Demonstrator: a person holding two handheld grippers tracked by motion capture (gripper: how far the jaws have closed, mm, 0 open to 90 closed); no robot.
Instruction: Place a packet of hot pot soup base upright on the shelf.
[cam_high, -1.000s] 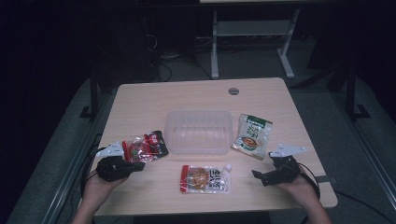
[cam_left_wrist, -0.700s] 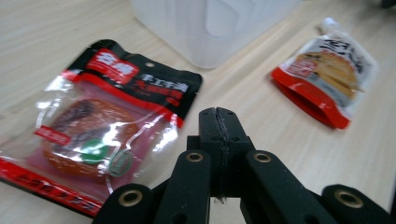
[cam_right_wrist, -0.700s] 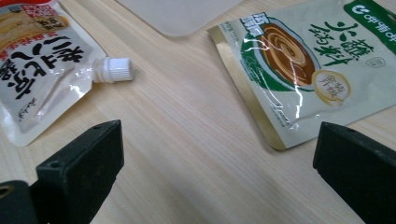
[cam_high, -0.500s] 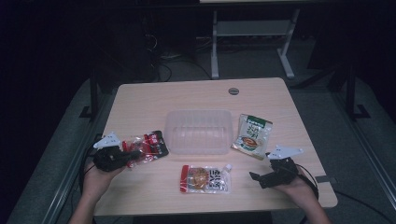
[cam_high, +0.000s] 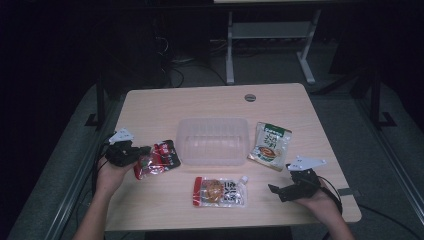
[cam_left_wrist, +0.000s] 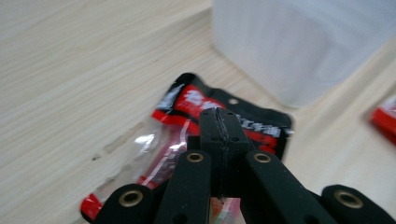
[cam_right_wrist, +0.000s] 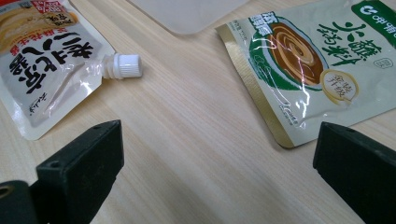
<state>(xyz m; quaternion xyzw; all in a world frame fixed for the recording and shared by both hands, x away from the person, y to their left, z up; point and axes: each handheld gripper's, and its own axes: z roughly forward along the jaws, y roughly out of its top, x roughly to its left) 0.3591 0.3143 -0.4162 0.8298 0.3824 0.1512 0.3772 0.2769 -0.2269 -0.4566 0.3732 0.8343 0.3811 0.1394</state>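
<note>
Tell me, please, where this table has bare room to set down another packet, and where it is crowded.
The far strip of the table, between the clear container and the round hole, is bare. So is the near left corner, left of the spouted pouch. It is crowded beside the container: the red packet in the left gripper, the green pouch, the right gripper.

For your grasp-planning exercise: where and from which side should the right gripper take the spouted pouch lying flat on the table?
Probably at the white screw cap, the one raised, rigid part of the spouted pouch, which otherwise lies flat. The cap points toward the open right gripper, so come in low from that side, jaws either side of the neck.
</note>
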